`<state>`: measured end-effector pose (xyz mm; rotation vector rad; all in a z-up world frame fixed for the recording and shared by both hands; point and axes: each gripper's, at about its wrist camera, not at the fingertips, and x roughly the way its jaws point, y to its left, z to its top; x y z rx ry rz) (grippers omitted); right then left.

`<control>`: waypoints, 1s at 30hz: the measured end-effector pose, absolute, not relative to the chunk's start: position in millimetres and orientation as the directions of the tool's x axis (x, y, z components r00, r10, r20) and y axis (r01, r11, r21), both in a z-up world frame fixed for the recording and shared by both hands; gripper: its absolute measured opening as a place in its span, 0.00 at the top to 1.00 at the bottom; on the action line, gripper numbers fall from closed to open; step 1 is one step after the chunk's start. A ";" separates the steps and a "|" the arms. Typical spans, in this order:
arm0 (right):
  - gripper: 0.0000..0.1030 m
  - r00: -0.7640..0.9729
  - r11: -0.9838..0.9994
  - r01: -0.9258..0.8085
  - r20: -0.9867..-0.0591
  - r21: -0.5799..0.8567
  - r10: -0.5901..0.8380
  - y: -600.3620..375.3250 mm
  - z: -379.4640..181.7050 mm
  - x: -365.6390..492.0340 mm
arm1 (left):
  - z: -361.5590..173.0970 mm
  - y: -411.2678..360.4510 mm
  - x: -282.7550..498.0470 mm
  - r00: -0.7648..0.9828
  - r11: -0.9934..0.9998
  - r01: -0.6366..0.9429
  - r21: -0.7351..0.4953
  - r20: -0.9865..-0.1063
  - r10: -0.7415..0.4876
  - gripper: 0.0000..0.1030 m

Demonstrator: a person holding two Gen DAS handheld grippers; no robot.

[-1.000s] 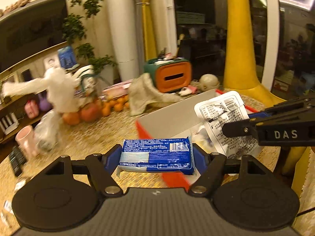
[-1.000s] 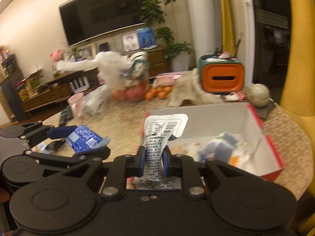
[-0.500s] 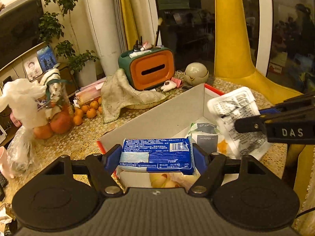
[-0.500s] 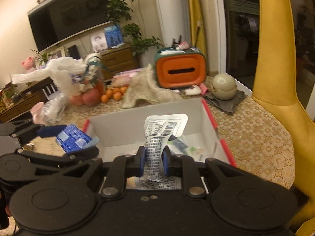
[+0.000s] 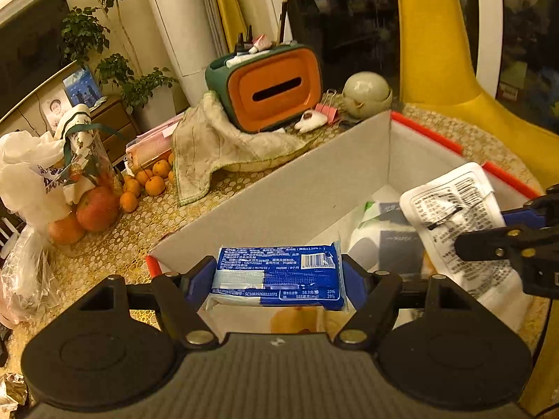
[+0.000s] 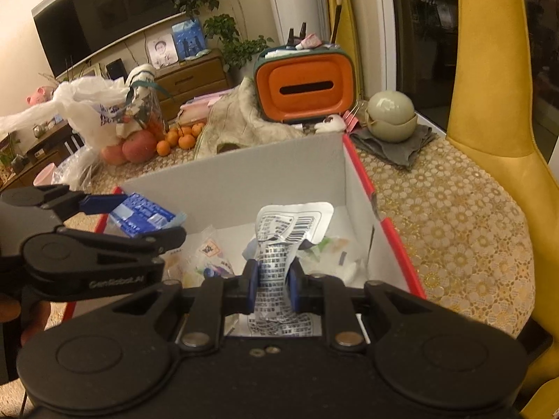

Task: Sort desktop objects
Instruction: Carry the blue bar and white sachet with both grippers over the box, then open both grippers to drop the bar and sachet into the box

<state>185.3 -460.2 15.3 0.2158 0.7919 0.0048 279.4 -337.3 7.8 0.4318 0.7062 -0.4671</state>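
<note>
**Blue and white packs hanging over the box**

Blue tissue pack (image 5: 279,276) is sitting clamped in the left claw (image 5: 279,279) above the cardboard box (image 6: 244,188); the right claw (image 6: 272,286) is pinching a white printed sachet (image 6: 283,241) over it too. Delivery step seems underway: next, both claws need lowering and releasing inside.

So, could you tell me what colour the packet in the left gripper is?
Blue with white print and a barcode; the packet shows best in the left wrist view.

Both grippers — left gripper (image 5: 277,274), right gripper (image 6: 273,283) — moved from beside cardboard box (image 6: 244,188); its open interior now below jaws — packets carried along.
</note>
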 end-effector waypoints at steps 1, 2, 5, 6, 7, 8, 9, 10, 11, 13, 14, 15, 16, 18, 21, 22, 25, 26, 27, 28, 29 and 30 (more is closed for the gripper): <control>0.84 0.700 0.979 0.074 -0.709 0.191 0.085 -459.4 13.3 186.1 | 5.3 -337.7 281.1 0.667 0.813 0.540 0.219 -0.701 -0.254 0.28; 0.84 0.695 0.979 0.073 -0.714 0.189 0.086 -458.8 11.6 186.9 | 2.8 -337.5 283.1 0.662 0.815 0.539 0.214 -0.706 -0.252 0.28; 0.84 0.684 0.980 0.071 -0.724 0.186 0.087 -457.5 7.1 189.6 | -2.2 -337.9 286.6 0.654 0.816 0.539 0.208 -0.714 -0.250 0.28; 0.84 0.680 0.980 0.072 -0.728 0.183 0.086 -457.5 5.5 190.5 | -3.5 -338.6 286.7 0.653 0.815 0.541 0.209 -0.715 -0.250 0.28; 0.84 0.677 0.981 0.072 -0.731 0.181 0.085 -457.4 4.2 191.1 | -4.8 -339.2 286.7 0.651 0.813 0.544 0.209 -0.717 -0.251 0.28; 0.84 0.675 0.981 0.070 -0.733 0.180 0.086 -457.0 2.8 191.6 | -6.7 -339.6 287.2 0.645 0.811 0.547 0.206 -0.722 -0.251 0.28; 0.84 0.672 0.982 0.071 -0.736 0.176 0.084 -456.9 1.0 192.1 | -8.1 -340.1 287.5 0.639 0.810 0.550 0.204 -0.727 -0.251 0.28; 0.84 0.669 0.982 0.074 -0.739 0.173 0.080 -456.8 -0.4 192.3 | -8.5 -340.0 287.6 0.636 0.808 0.553 0.201 -0.729 -0.253 0.28; 0.84 0.667 0.982 0.075 -0.741 0.175 0.081 -457.0 -2.0 192.6 | -8.4 -339.9 288.6 0.633 0.809 0.553 0.197 -0.731 -0.255 0.28; 0.84 0.659 0.982 0.077 -0.748 0.174 0.081 -456.6 -6.1 194.0 | -9.6 -340.2 291.1 0.615 0.808 0.559 0.184 -0.746 -0.256 0.28; 0.84 0.655 0.982 0.080 -0.752 0.172 0.079 -456.4 -8.4 194.6 | -10.3 -340.0 292.1 0.607 0.807 0.563 0.177 -0.751 -0.258 0.28; 0.84 0.652 0.982 0.080 -0.754 0.174 0.081 -456.2 -10.1 195.1 | -10.8 -339.5 292.5 0.602 0.807 0.564 0.173 -0.755 -0.259 0.28; 0.84 0.650 0.982 0.080 -0.755 0.173 0.081 -455.8 -11.2 195.4 | -11.7 -339.6 293.4 0.594 0.808 0.565 0.167 -0.762 -0.258 0.28; 0.84 0.645 0.982 0.082 -0.760 0.168 0.076 -454.7 -13.8 196.1 | -13.0 -339.6 294.8 0.581 0.807 0.569 0.158 -0.771 -0.258 0.27; 0.84 0.641 0.985 0.079 -0.765 0.151 0.066 -452.7 -15.6 196.8 | -15.3 -339.3 296.1 0.561 0.806 0.574 0.145 -0.786 -0.258 0.27; 0.84 0.639 0.986 0.080 -0.767 0.147 0.063 -452.3 -15.7 197.2 | -15.2 -339.0 296.2 0.559 0.806 0.575 0.142 -0.787 -0.260 0.26; 0.83 0.632 0.987 0.081 -0.773 0.137 0.056 -451.3 -15.7 198.1 | -14.3 -338.6 294.3 0.554 0.801 0.582 0.139 -0.789 -0.266 0.23; 0.79 0.633 0.988 0.081 -0.773 0.133 0.052 -451.0 -15.0 197.8 | -13.6 -338.3 293.1 0.558 0.800 0.583 0.142 -0.785 -0.268 0.23; 0.76 0.632 0.989 0.081 -0.773 0.125 0.046 -450.3 -14.3 197.5 | -13.6 -338.3 291.8 0.560 0.798 0.584 0.147 -0.785 -0.266 0.23; 0.75 0.632 0.989 0.080 -0.774 0.122 0.044 -450.2 -13.6 197.0 | -13.3 -338.2 290.7 0.563 0.798 0.584 0.151 -0.783 -0.264 0.22; 0.75 0.634 0.989 0.080 -0.772 0.122 0.044 -450.4 -12.5 196.0 | -13.1 -338.0 289.2 0.564 0.796 0.585 0.154 -0.783 -0.263 0.22; 0.75 0.634 0.989 0.081 -0.772 0.121 0.043 -450.3 -11.5 195.5 | -12.7 -337.6 287.6 0.565 0.794 0.588 0.155 -0.782 -0.265 0.22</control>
